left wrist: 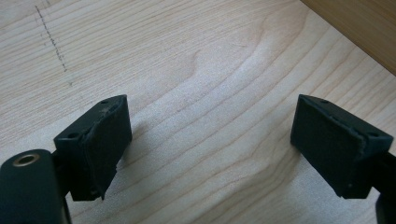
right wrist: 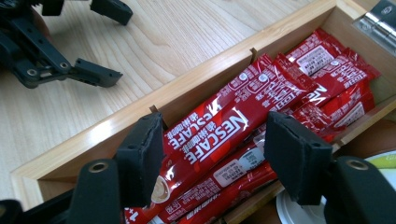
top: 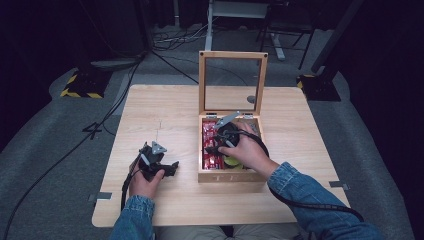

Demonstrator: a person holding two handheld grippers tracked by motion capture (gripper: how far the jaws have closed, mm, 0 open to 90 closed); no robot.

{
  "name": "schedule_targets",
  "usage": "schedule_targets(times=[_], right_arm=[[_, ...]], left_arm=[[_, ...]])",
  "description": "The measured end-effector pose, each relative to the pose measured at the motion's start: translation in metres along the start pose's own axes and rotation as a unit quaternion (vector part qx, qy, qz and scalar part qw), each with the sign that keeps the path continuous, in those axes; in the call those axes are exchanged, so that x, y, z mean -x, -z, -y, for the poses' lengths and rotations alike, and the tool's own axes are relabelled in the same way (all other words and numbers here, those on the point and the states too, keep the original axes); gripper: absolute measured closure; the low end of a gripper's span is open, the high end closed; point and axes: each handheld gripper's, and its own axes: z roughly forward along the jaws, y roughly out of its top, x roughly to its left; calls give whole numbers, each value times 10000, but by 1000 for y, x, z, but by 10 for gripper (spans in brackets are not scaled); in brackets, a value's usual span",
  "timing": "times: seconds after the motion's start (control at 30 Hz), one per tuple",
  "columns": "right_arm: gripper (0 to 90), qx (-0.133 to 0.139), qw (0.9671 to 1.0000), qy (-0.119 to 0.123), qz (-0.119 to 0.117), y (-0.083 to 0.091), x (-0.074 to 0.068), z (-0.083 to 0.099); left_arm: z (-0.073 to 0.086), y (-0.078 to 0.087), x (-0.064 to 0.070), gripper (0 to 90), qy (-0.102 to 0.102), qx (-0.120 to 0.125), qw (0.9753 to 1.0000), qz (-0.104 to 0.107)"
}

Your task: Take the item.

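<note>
A wooden box [top: 230, 176] stands open on the table, its glass lid [top: 202, 82] upright. The left compartment holds several red Nescafe sachets [right wrist: 219, 126] [top: 207, 134]. My right gripper [right wrist: 217, 156] [top: 216, 146] is down in that compartment, open, one jaw on each side of the top sachet. My left gripper [left wrist: 210, 144] [top: 172, 167] rests low over bare table wood left of the box, open with nothing between its jaws. It is also in the right gripper view, as the left gripper [right wrist: 109, 44] at the top left.
The box's neighbouring compartment holds a white and green item [right wrist: 385, 161], partly hidden by my right hand. A wooden divider [right wrist: 355, 128] separates the two compartments. The light wooden table [top: 165, 110] has dark floor and cables beyond its edges.
</note>
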Motion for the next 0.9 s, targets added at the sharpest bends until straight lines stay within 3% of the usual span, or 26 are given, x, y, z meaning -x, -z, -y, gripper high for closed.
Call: schedule_targets(times=[0.17, 0.5, 0.73, 0.9], right_arm=[[370, -84, 9999, 10, 68, -3, -2, 1], [394, -104, 9999, -5, -75, -7, -9, 3], [523, -165, 9998, 90, -34, -7, -11, 4], [615, -228, 9996, -3, -192, -8, -14, 5]], left_arm=[[0, 0, 0, 129, 0, 0, 10000, 1], [0, 0, 0, 129, 6, -7, 10000, 0], [0, 0, 0, 129, 7, -7, 10000, 0], [0, 0, 0, 129, 7, -12, 10000, 3]])
